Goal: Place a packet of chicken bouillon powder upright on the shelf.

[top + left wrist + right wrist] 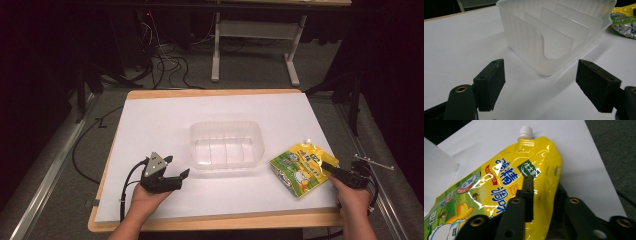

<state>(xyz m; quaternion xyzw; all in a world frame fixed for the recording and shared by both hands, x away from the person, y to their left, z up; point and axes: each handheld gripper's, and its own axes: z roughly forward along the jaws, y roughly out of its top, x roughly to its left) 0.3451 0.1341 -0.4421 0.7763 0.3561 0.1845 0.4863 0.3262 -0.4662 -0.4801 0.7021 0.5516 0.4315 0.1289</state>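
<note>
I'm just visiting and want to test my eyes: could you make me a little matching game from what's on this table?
Things:
1. plastic tub
2. yellow pouch
3. left claw
4. pouch cap

States:
A. white
B. open, holding nothing
C. pinched at one edge by the right claw
D. clear, with dividers inside

Pairs: 1-D, 2-C, 3-B, 4-A

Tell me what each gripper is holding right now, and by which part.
The right gripper is shut on the yellow spouted pouch, pinching its side edge below the white cap. The left gripper is open, holding nothing, near the clear plastic bin.
</note>
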